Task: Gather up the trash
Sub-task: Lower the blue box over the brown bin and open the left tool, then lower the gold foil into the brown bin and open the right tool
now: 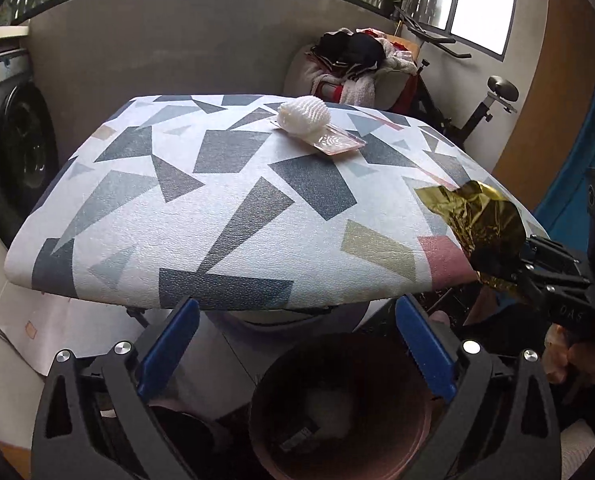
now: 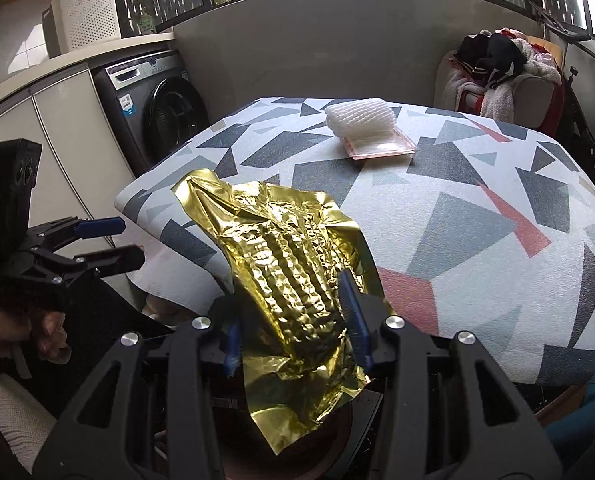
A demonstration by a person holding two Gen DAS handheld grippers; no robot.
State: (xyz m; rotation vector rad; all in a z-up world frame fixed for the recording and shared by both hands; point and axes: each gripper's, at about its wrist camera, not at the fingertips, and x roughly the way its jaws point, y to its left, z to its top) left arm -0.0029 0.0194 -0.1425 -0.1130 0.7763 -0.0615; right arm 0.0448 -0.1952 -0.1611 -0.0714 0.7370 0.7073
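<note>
- Nearest in the left wrist view, the left gripper (image 1: pixel 297 344) has its blue-padded jaws spread wide with nothing between them, above a round dark bin with a pinkish rim (image 1: pixel 339 412); some pale and dark items lie inside the bin.
- Only the right wrist view shows the grip closely: the right gripper (image 2: pixel 293 320) has its jaws narrowed onto one crumpled sheet of gold foil (image 2: pixel 293 264), which hangs over the near edge of the table and over the bin's rim (image 2: pixel 337 440).
- The left wrist view shows that same foil from the side, at the table's right corner.
- One table with a grey, white and pink geometric-patterned cover (image 2: pixel 477 240) fills the middle of both views.
- Near its far edge lie two more pieces: one white foam fruit net (image 2: pixel 359 120) resting on one clear pink-tinted plastic tray (image 2: pixel 381 146).
- Farther off, the right wrist view alone shows one grey washing machine (image 2: pixel 153 108) fully, and one white perforated basket (image 2: pixel 85 16) above it.
- One heap of clothes (image 1: pixel 357 64) sits behind the table.
</note>
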